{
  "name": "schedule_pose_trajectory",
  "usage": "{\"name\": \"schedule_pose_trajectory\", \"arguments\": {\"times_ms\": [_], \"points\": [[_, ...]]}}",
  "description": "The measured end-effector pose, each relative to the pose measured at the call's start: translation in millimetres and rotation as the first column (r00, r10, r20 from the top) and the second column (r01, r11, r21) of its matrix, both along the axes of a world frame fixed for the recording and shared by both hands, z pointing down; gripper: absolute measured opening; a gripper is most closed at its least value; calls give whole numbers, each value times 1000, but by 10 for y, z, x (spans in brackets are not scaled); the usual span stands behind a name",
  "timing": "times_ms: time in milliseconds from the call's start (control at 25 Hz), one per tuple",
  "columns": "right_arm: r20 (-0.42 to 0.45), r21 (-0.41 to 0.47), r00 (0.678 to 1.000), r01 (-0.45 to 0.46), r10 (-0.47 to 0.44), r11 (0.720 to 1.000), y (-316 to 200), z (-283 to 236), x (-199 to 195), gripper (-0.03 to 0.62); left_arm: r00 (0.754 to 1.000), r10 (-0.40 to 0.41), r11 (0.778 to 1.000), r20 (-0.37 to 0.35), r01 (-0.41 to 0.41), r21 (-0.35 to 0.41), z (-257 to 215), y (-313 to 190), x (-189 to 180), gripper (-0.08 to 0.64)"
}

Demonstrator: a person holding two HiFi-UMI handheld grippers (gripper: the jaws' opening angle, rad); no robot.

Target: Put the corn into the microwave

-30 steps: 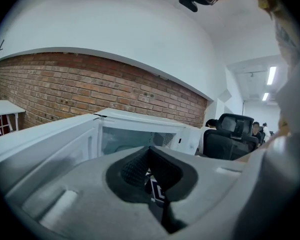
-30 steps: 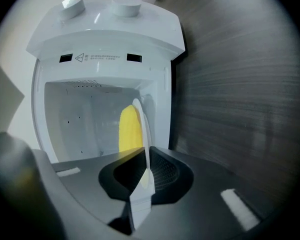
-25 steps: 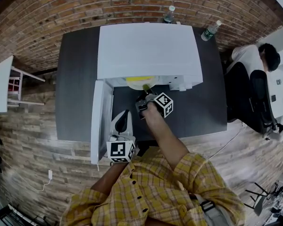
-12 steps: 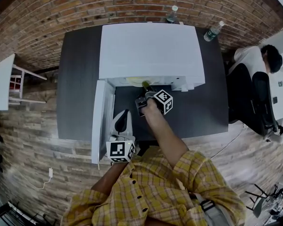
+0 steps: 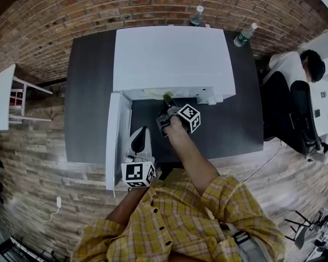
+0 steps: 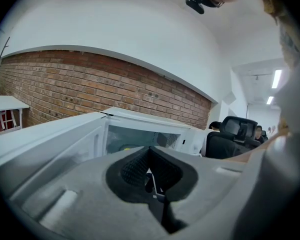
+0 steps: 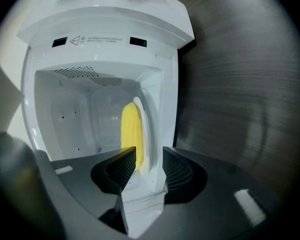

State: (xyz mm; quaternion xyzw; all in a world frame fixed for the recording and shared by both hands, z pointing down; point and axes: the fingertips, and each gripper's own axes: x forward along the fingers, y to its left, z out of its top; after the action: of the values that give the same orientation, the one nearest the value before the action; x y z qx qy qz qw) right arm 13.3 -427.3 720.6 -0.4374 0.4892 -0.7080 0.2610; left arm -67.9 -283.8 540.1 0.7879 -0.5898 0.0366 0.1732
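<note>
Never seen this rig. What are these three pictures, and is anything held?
No robot: a person holds a two-jaw gripper in each hand. The head view looks down from a camera on the head; the other two cameras ride on the grippers and look along their jaws. On the dark table stands a white microwave, its door swung open. The right gripper is at the opening; its jaws are opening, and the yellow corn lies inside just past them, not pinched. The left gripper is beside the door, jaws shut, empty. Nothing is held.
</note>
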Motion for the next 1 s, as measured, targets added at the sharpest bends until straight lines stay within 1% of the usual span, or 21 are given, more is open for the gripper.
{"name": "schedule_pose_trajectory", "arguments": {"times_ms": [120, 200, 280, 480, 560, 640, 720, 760, 880, 1000], "points": [[-12, 31, 1000, 19, -19, 999, 99, -104, 32, 160, 1000, 7, 1000, -6, -7, 7, -28, 9, 5, -3], [-33, 59, 999, 30, -28, 998, 167, -181, 84, 128, 1000, 12, 1000, -9, -12, 14, -55, 19, 8, -3], [-52, 86, 998, 33, -29, 996, 228, -252, 141, 74, 1000, 19, 1000, -14, -19, 23, -87, 37, 14, -3], [-67, 130, 997, 47, -38, 990, 426, -406, 222, 29, 999, 41, 998, -13, -41, 42, -166, 150, 47, -3], [-75, 163, 995, 69, -58, 984, 497, -522, 224, -5, 999, 51, 997, -11, -50, 56, -215, 177, 54, -3], [-92, 205, 992, 100, -82, 974, 578, -675, 204, -3, 998, 55, 996, -12, -54, 66, -267, 203, 44, -3], [-128, 251, 985, 147, -117, 957, 678, -827, 170, -3, 998, 56, 996, -15, -55, 72, -306, 239, 31, -3], [-163, 278, 977, 182, -141, 943, 728, -904, 146, -2, 998, 57, 996, -17, -56, 75, -325, 255, 25, -3], [-301, 358, 932, 309, -205, 881, 868, -1153, 58, 2, 998, 62, 994, -22, -59, 87, -375, 287, 10, -3], [-393, 421, 893, 387, -220, 820, 999, -1387, -4, 3, 997, 66, 993, -30, -63, 96, -411, 310, -13, -3]]}}
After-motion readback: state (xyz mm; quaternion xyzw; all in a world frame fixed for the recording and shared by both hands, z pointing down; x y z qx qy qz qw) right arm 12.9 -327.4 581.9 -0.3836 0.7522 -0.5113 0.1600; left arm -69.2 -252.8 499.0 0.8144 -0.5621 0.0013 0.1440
